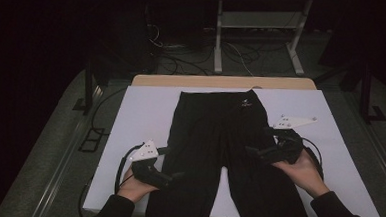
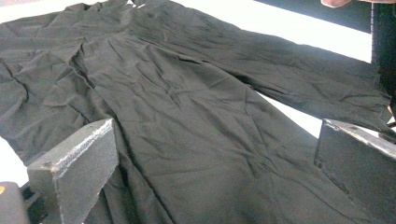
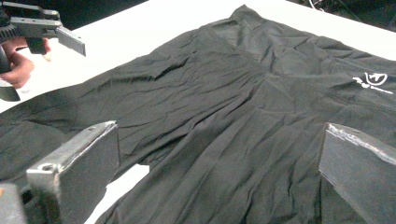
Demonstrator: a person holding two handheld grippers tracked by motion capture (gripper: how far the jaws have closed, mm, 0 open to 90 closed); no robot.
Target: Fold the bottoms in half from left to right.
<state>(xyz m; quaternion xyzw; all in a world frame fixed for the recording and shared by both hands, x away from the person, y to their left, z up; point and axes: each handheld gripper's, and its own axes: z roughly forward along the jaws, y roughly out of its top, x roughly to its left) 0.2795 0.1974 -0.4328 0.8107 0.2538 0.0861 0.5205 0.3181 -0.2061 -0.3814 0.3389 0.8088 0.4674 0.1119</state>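
A pair of black shorts [image 1: 214, 139] lies flat on the white tabletop [image 1: 140, 116], waist at the far end and both legs pointing toward me. A small white logo [image 1: 245, 103] marks the waistband. My left gripper [image 1: 173, 163] is at the outer edge of the left leg, low over the cloth. Its jaws stand wide apart in the left gripper view [image 2: 215, 172], with wrinkled fabric [image 2: 187, 107] lying under them. My right gripper [image 1: 262, 140] hovers over the right leg, open [image 3: 219, 172], facing the crotch seam and the logo [image 3: 372, 81]. The left gripper [image 3: 46, 28] appears far off in that view.
Bare white tabletop flanks the shorts on both sides [image 1: 339, 146]. A wooden table edge [image 1: 222, 82] runs behind the waistband. Beyond it on the dark floor stand a metal frame [image 1: 258, 22] and loose cables [image 1: 183, 58].
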